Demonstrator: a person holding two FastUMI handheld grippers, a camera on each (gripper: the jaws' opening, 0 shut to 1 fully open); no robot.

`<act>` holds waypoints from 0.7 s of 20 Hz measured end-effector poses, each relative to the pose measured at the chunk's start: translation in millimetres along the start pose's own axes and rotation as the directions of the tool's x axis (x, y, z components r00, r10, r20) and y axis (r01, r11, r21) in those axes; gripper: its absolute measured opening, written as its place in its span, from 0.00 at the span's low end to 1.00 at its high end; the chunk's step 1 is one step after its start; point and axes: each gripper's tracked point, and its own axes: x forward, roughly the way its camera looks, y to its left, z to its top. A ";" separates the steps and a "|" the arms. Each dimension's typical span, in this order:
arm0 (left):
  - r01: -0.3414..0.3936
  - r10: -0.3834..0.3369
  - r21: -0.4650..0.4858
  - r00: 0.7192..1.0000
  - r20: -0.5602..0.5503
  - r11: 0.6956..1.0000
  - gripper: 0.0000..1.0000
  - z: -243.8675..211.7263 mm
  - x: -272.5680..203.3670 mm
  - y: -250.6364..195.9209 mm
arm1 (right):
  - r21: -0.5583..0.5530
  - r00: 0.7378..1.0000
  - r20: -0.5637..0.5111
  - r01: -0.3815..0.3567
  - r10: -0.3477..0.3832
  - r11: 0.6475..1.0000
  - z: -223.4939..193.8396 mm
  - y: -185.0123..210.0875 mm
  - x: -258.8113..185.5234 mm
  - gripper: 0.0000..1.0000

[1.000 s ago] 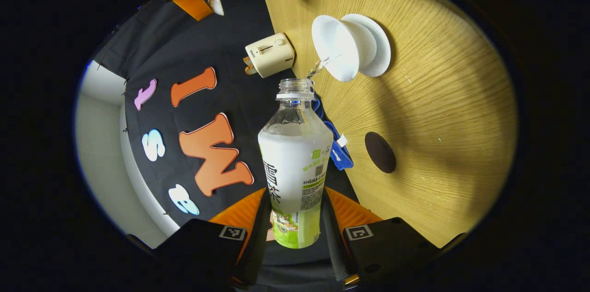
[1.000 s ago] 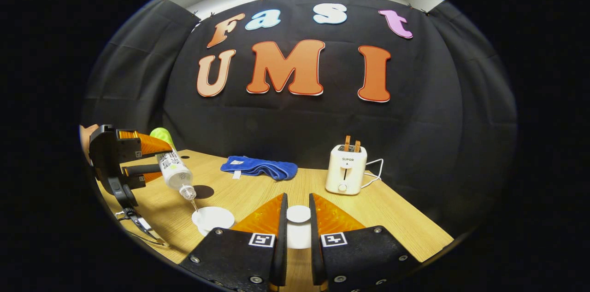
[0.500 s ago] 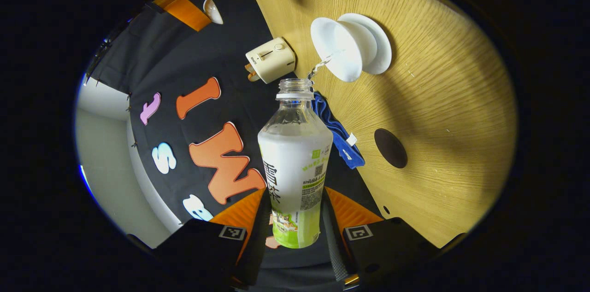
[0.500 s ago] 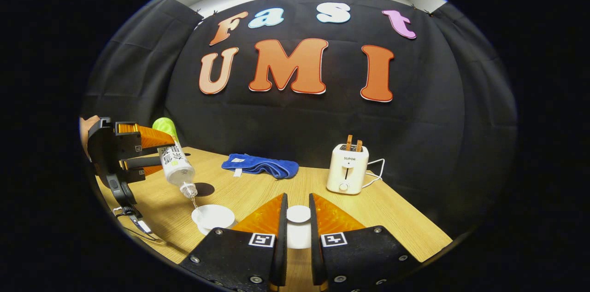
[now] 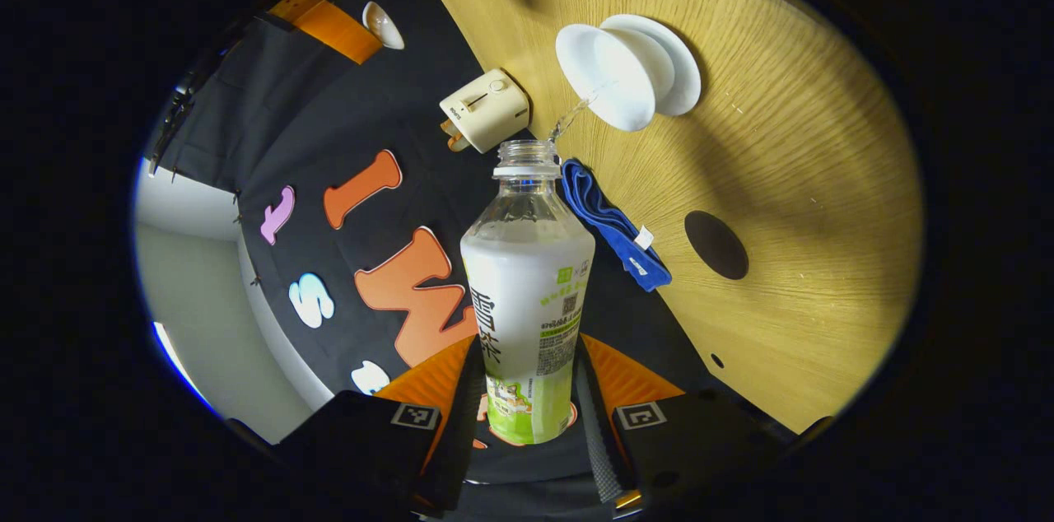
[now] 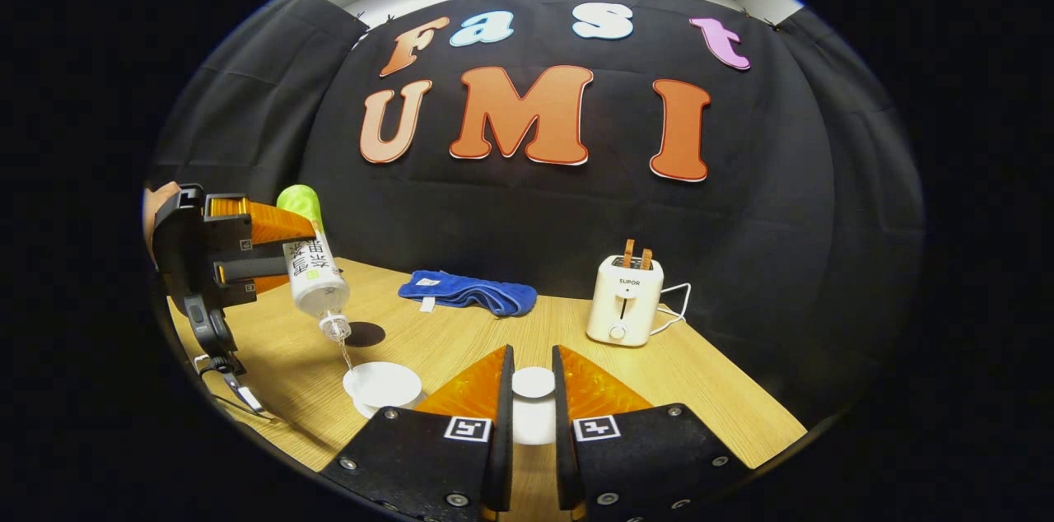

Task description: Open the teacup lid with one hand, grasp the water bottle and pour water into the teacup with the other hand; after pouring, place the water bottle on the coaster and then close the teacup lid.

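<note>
Wooden table [image 5: 807,201], tilted capless water bottle [image 5: 527,291], open white teacup [image 5: 613,81]

White-and-green plastic water bottle [image 5: 527,291], frame centre: large dark characters and a square code. Cream toaster [image 6: 623,301], right of centre: small dark brand word.
</note>
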 end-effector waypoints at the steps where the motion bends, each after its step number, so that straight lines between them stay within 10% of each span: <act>1: -0.003 0.003 0.007 1.000 0.002 1.000 0.63 0.1 1.8 1.7 | 0.000 1.000 0.000 -0.003 0.003 1.000 -0.1 0.5 -0.1 0.22; 14: -0.020 0.020 0.010 0.998 0.053 1.000 0.63 20.3 9.1 9.7 | 0.005 1.000 0.011 -0.016 0.016 1.000 5.0 4.7 0.7 0.22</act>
